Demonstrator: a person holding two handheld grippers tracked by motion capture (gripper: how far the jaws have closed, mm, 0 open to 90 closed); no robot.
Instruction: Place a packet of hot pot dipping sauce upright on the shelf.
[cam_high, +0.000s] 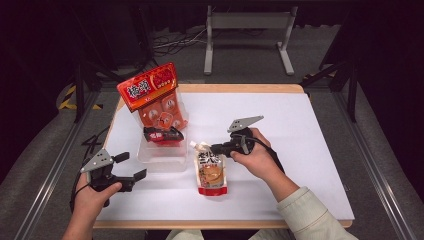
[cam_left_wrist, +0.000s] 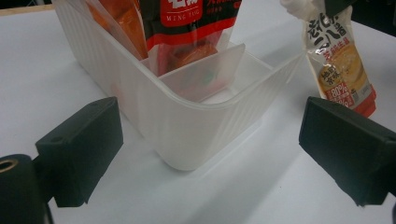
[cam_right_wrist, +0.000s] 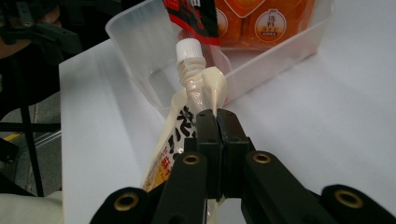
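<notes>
A spouted sauce pouch (cam_high: 210, 170) with a white cap (cam_right_wrist: 188, 48) hangs upright just off the white table, its red bottom edge near the surface. My right gripper (cam_high: 216, 149) is shut on the pouch's neck (cam_right_wrist: 205, 88) just below the cap. To its left stands a clear plastic bin (cam_high: 161, 152) with a divider (cam_left_wrist: 205, 70); a big orange snack bag (cam_high: 152, 97) and a small red-black packet (cam_high: 162, 134) stand in it. My left gripper (cam_high: 131, 167) rests at the table's front left, open and empty, aimed at the bin's near corner (cam_left_wrist: 187, 126).
The white table (cam_high: 300, 130) has bare room to the right and behind the bin. Beyond the table's far edge stands a grey metal frame (cam_high: 247, 35) on the floor, with cables beside it.
</notes>
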